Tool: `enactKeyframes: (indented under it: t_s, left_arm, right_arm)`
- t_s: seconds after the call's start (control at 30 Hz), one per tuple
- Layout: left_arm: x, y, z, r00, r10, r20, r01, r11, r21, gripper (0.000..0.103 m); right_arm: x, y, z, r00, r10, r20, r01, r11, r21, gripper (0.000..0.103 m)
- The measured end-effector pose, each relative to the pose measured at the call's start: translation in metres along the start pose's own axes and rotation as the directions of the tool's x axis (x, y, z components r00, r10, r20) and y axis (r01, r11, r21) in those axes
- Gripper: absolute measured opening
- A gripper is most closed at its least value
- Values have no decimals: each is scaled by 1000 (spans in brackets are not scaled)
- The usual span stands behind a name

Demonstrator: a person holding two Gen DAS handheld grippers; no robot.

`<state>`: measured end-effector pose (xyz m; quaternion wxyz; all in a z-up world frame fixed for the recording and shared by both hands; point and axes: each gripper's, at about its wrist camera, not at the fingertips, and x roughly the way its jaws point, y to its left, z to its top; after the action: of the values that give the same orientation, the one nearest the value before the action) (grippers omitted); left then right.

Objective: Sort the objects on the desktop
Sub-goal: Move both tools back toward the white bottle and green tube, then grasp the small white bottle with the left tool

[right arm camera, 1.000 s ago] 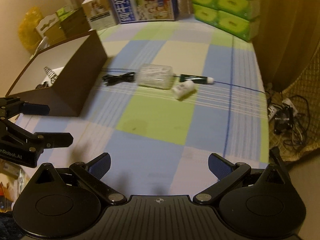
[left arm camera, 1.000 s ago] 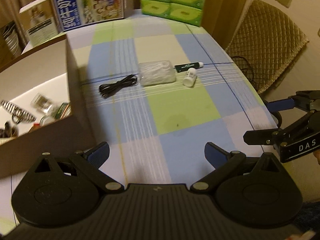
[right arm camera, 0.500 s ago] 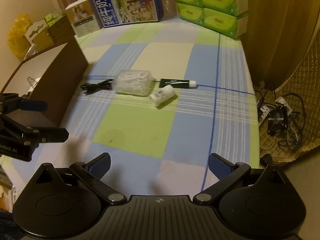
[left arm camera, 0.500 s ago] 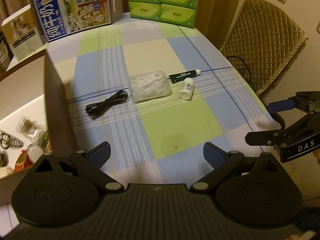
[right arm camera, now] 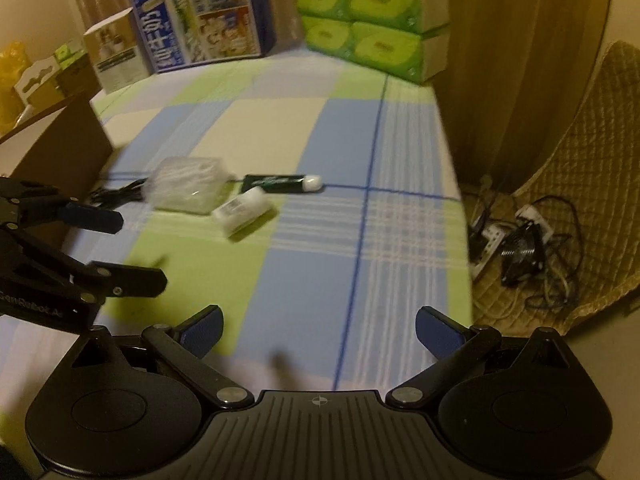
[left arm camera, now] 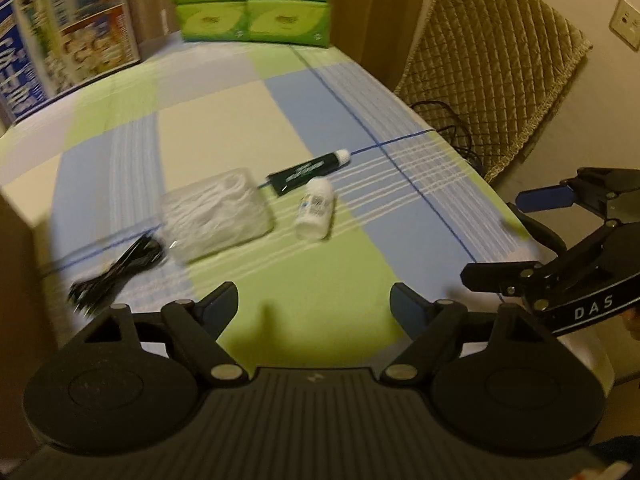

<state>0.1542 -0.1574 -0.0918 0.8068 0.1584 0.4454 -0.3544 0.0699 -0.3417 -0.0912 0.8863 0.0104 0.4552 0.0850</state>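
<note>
On the checked tablecloth lie a black cable point(left arm camera: 116, 272), a clear plastic bag of white items point(left arm camera: 216, 216), a dark green tube point(left arm camera: 308, 170) and a small white bottle point(left arm camera: 316, 210). The same cable point(right arm camera: 120, 194), bag point(right arm camera: 186, 190), tube point(right arm camera: 280, 182) and bottle point(right arm camera: 244, 210) show in the right wrist view. My left gripper point(left arm camera: 312, 304) is open and empty, short of the bottle. My right gripper point(right arm camera: 318, 330) is open and empty, over the table's near edge. Each gripper shows in the other's view, the right point(left arm camera: 520, 236) and the left point(right arm camera: 128, 248).
A brown cardboard box point(right arm camera: 60, 148) stands at the table's left. Green tissue packs point(right arm camera: 368, 28) and a blue printed carton point(right arm camera: 204, 20) stand at the far end. A quilted chair point(left arm camera: 492, 80) and a tangle of cables point(right arm camera: 520, 240) on the floor lie right of the table.
Both grippers have moved forward and to the right, towards the objects. The cardboard box has slid almost out of the left wrist view. Both grippers stay open.
</note>
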Motion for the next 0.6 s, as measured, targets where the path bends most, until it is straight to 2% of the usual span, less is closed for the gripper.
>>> enactKeyframes:
  t_s: [0.1,0.3,0.47,0.6]
  left_arm:
    - [17,-6,9,1000,4,6,-4,999,39,68]
    - [40,-10,27,1000,5,7,-6,997,72,68]
    - [53,-11,40,1000,10,13,-11,995,103,62]
    - [67,-10,46,1000,13,-6,-12,993,115,48]
  right_arm:
    - [7,-10,2,1000,12,12,-12,1000,21,84]
    - [18,-21,11,1000,14,7,-14,1000,26,69]
    - [28,-27,20,1000,15,6,-15,999,33,65]
    - [34,-29,25,1000,17,4,-17,999,36,64]
